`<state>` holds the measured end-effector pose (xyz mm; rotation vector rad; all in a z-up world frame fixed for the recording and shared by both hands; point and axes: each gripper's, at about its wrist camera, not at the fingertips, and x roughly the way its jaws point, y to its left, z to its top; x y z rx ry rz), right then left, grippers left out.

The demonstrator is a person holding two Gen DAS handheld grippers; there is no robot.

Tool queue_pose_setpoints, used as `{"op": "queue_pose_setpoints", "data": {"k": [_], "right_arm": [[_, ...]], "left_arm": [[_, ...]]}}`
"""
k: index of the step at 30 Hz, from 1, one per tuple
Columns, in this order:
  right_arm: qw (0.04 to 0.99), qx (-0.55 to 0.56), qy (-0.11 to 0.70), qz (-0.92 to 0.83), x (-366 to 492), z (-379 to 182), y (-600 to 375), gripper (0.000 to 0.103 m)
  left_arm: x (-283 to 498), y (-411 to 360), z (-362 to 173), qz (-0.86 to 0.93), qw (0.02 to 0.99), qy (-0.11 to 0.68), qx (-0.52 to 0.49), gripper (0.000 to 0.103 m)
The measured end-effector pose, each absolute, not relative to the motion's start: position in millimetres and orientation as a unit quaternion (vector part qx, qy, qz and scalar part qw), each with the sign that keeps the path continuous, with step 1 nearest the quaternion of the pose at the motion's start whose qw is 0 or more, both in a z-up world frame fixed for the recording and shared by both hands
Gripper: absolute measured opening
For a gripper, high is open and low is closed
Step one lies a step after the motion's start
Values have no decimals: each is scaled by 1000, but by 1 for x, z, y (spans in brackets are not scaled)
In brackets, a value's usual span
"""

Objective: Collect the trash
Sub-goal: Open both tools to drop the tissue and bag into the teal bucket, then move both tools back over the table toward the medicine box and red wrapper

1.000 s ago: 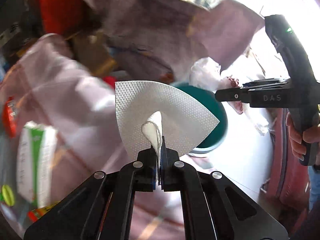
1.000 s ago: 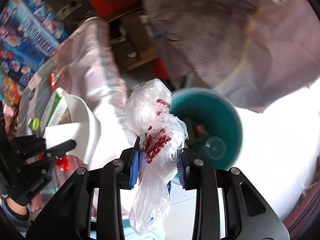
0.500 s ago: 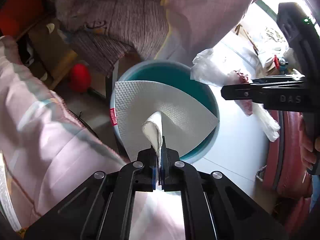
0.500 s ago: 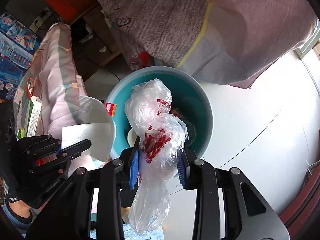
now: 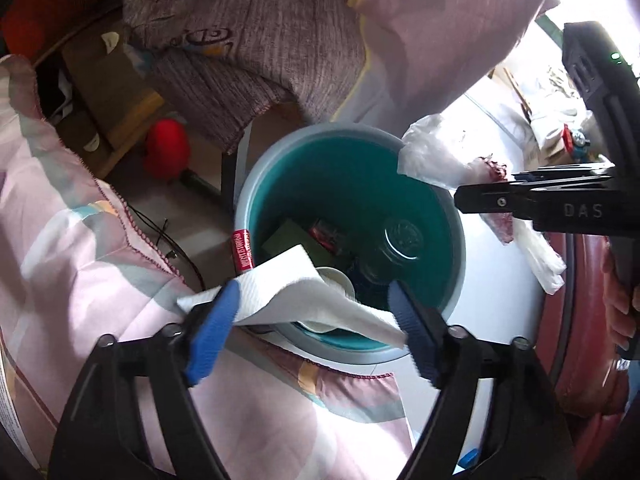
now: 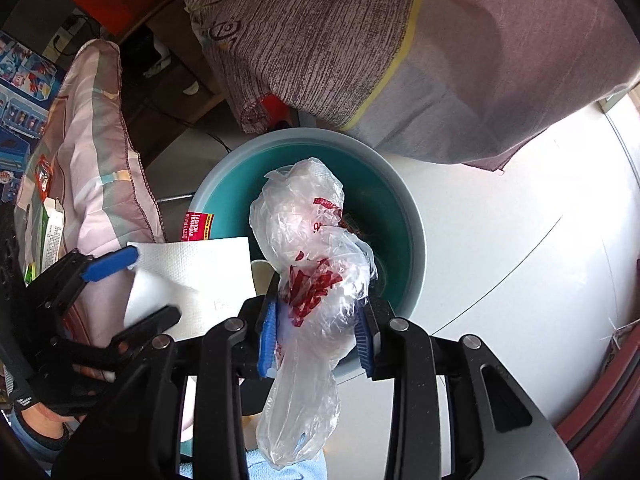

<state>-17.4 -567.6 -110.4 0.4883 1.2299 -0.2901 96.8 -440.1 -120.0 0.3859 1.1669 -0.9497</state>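
A teal trash bin stands on the white floor and holds a can, a carton and other rubbish. My left gripper is open just above its near rim. A white paper napkin lies loose between its blue pads, over the bin's edge. My right gripper is shut on a crumpled clear plastic bag with red print, held above the bin. The napkin and left gripper show at the left in the right wrist view.
A pink quilt lies at the left, against the bin. A brown-grey blanket hangs over the far side. A red ball and cardboard boxes sit beyond. A dark red rim borders the right.
My left gripper has opened and let go of the napkin, which now sags flat over the bin's rim. Both grippers have moved closer over the bin. The right one still holds the bag.
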Motion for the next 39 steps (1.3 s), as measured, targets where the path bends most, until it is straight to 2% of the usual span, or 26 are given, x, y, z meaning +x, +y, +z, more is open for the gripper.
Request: {"op": "queue_pose_setpoints", "data": {"k": [2, 17, 18, 19, 20, 22, 30, 39], "right_arm": [[778, 225, 571, -133, -13, -113, -567, 31], [764, 222, 594, -122, 11, -129, -565, 35], [763, 221, 596, -121, 13, -130, -564, 37], [763, 220, 596, -119, 15, -131, -563, 48], [763, 220, 596, -118, 16, -131, -562, 64], [765, 220, 593, -117, 18, -128, -559, 72], [758, 223, 599, -130, 10, -117, -551, 84], [759, 213, 599, -143, -2, -101, -522, 84]], "left_arm": [[96, -437, -119, -428, 717, 524, 167, 90], [93, -440, -128, -439, 703, 528, 183, 91], [95, -437, -125, -437, 707, 527, 179, 91], [97, -435, -124, -435, 709, 526, 176, 91], [99, -434, -122, -433, 712, 526, 173, 91], [100, -431, -119, -430, 713, 527, 169, 91], [98, -418, -106, -428, 723, 521, 155, 91], [85, -374, -87, -423, 738, 506, 141, 92]]}}
